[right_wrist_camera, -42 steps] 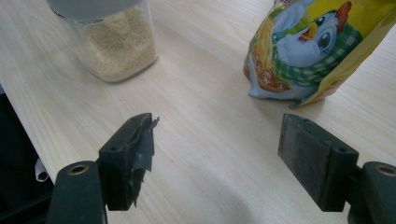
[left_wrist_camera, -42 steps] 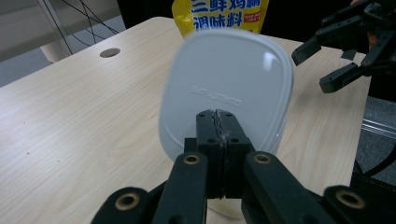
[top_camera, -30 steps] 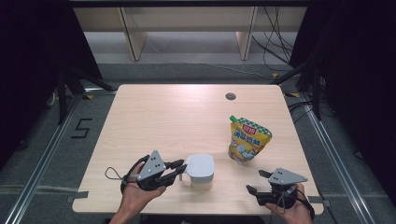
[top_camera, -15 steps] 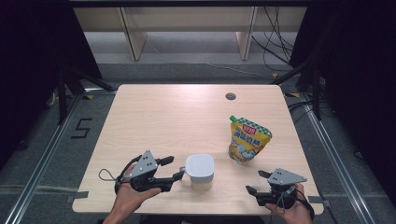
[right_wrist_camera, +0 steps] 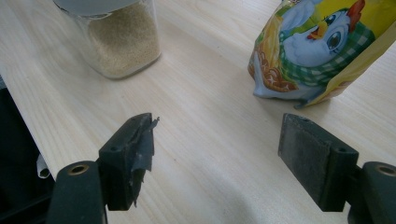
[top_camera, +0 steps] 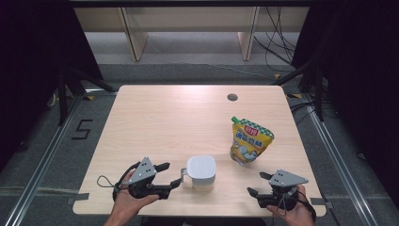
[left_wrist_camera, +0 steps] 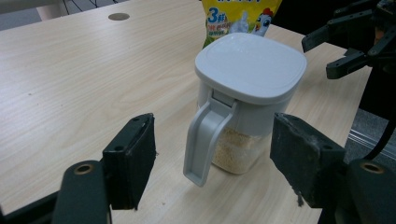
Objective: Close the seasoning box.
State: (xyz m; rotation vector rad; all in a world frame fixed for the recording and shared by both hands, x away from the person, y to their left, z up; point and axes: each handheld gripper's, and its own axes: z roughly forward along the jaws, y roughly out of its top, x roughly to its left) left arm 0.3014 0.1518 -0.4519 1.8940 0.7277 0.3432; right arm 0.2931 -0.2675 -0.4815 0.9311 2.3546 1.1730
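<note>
Left gripper view first: left gripper (left_wrist_camera: 212, 163) with jaws spread wide, just been opening, nothing pinched; grey handle (left_wrist_camera: 203, 140) of the seasoning jar (left_wrist_camera: 243, 93) framed in the gap, pads clear of it on both sides. Seen from the high view, left gripper (top_camera: 171, 176) just beside the jar's handle (top_camera: 185, 173), near the table's front edge.

Right gripper (right_wrist_camera: 215, 158) likewise spread, empty, bare table (right_wrist_camera: 210, 116) between the pads; in the high view resting near the front right corner (top_camera: 256, 184), well apart from the jar.

Judged as a release of the handle or a fresh approach to it. To do it well: keep the jaws level with the handle, centre the grey strap between the pads before any squeeze, avoid nudging the jar sideways, leave the hinged lid (left_wrist_camera: 250, 65) alone.

Containers: clear square jar (top_camera: 201, 173), white lid down and seemingly shut, roughly the lower part filled with pale fine granules (right_wrist_camera: 123, 42). Behind it, yellow stand-up pouch (top_camera: 249, 141) with a chick picture, upright, spout at top; contents hidden.
</note>
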